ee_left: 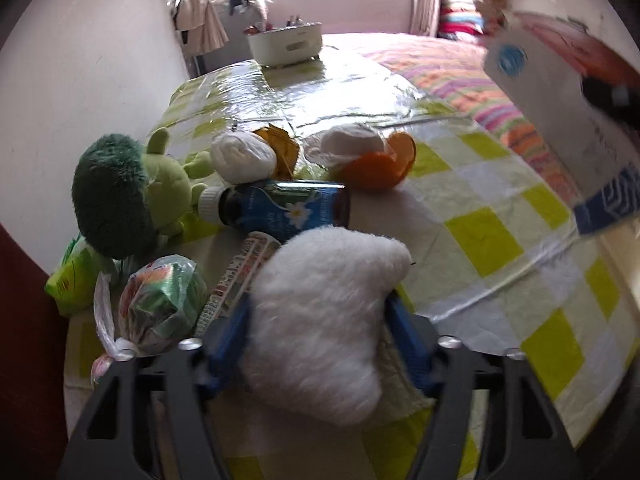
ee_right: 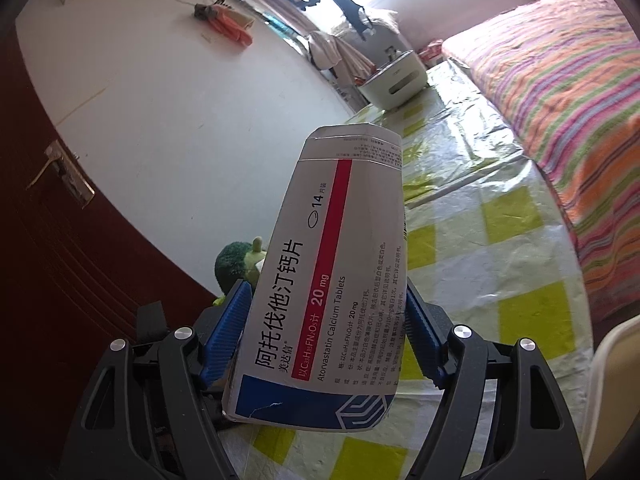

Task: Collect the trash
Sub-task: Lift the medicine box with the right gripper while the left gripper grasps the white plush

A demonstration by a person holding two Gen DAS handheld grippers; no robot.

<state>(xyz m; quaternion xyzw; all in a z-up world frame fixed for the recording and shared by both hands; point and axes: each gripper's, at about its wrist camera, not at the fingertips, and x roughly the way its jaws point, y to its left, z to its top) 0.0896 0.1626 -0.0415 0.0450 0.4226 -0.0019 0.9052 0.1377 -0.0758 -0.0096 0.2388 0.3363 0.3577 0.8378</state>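
The table [ee_left: 500, 240] carries a yellow-checked cloth under clear plastic, beside a striped bed [ee_right: 560, 92]. The left gripper [ee_left: 318, 320] clamps a white plush toy [ee_left: 320, 320]. The right gripper [ee_right: 326, 320] holds a tablet box [ee_right: 332, 272] aloft. A white bin [ee_left: 286, 42], contents unclear, sits at the far end.

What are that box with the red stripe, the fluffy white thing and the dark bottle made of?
The medicine box looks like thin printed cardboard: creased edges and a small tear. The white plush looks like soft synthetic fur, fuzzy in outline. The dark bottle is glossy, either glass or plastic, with a paper-like label.
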